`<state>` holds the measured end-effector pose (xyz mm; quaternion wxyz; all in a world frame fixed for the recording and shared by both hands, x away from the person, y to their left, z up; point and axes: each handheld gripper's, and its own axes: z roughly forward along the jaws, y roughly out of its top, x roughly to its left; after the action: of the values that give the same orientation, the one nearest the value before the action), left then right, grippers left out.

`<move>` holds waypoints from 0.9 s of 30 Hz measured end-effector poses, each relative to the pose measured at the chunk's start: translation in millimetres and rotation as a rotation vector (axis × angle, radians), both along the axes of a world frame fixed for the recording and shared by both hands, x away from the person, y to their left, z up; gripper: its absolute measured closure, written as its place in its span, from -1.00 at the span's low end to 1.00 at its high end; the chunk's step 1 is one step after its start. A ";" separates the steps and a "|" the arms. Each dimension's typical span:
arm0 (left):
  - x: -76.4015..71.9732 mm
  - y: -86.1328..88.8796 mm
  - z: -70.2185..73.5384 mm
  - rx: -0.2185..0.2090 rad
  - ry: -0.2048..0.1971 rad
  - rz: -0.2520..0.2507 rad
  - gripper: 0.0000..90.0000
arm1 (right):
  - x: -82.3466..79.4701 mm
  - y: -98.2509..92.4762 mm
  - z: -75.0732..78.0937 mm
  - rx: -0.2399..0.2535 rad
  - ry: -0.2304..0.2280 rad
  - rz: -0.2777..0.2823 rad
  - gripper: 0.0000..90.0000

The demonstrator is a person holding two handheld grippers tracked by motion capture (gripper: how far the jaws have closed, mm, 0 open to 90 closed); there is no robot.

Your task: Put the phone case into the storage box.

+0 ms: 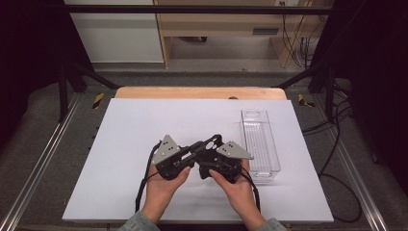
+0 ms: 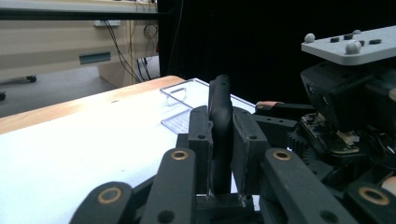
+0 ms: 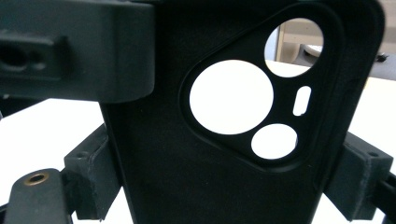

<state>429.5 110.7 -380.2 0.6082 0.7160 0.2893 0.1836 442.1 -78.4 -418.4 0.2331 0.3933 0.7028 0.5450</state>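
Observation:
A black phone case [image 1: 213, 143] with round camera cut-outs is held above the white board between both grippers. My left gripper [image 1: 199, 146] comes in from the left and is shut on the case's thin wall; in the left gripper view the case [image 2: 219, 98] stands edge-on between its pads [image 2: 246, 140]. My right gripper [image 1: 212, 153] spans the case's width. In the right gripper view the case [image 3: 154, 158] sits with both side pads [image 3: 91, 179] against its edges, and the left gripper's fingers [image 3: 79, 51] clamp its upper left part.
A clear plastic tray [image 1: 260, 142] lies lengthwise on the right of the white board [image 1: 144, 125], close to the right hand. A wooden table edge [image 1: 199, 92] runs behind the board. Black frame posts and cables stand at both sides.

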 end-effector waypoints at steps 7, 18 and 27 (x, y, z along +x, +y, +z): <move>-4.4 7.6 4.0 -0.026 -0.008 0.022 0.45 | 4.0 -4.0 -1.0 0.020 0.018 -0.008 -0.70; -1.7 40.9 -2.8 0.039 -0.033 0.130 -0.10 | 4.2 -7.9 -4.4 0.013 0.022 -0.021 -0.70; -0.7 65.6 -17.6 0.103 -0.048 0.233 -0.54 | 4.2 -13.7 -3.6 0.023 0.024 -0.031 -0.70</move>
<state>428.8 176.3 -397.8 0.5520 0.7032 0.3461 0.2846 446.3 -92.1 -422.0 0.2286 0.4132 0.6932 0.5445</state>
